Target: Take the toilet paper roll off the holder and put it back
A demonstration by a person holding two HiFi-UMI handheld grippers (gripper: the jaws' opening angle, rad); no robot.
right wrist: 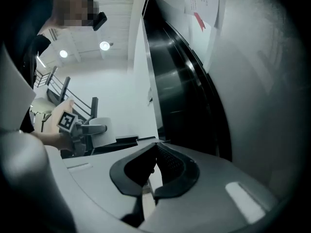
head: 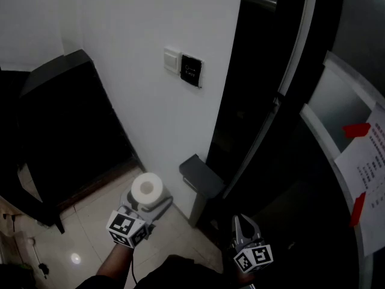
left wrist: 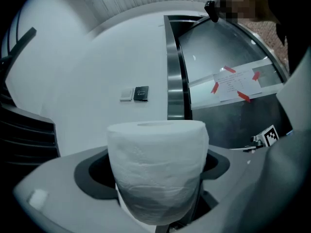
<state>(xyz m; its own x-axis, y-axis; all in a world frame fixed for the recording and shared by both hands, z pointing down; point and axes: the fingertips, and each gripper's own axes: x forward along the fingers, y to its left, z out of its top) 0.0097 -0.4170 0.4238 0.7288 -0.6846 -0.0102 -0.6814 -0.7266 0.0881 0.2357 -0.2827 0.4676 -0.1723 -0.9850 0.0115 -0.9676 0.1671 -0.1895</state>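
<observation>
A white toilet paper roll point(head: 146, 186) stands upright between the jaws of my left gripper point(head: 146, 201), which is shut on it, low and left of the wall corner. In the left gripper view the roll point(left wrist: 156, 154) fills the middle, its hollow core facing up. The dark grey holder point(head: 201, 177) juts from the wall corner, to the right of the roll and apart from it. My right gripper point(head: 242, 221) is lower right, in front of the dark door, shut with nothing between its pads point(right wrist: 167, 161).
A white wall carries a light switch point(head: 172, 59) and a black panel point(head: 191, 71). A dark glossy door point(head: 264, 101) stands right of the corner. A curved surface bears a paper notice point(head: 367, 155) taped in red. A black cabinet point(head: 66, 125) stands left, on a pale tiled floor point(head: 90, 245).
</observation>
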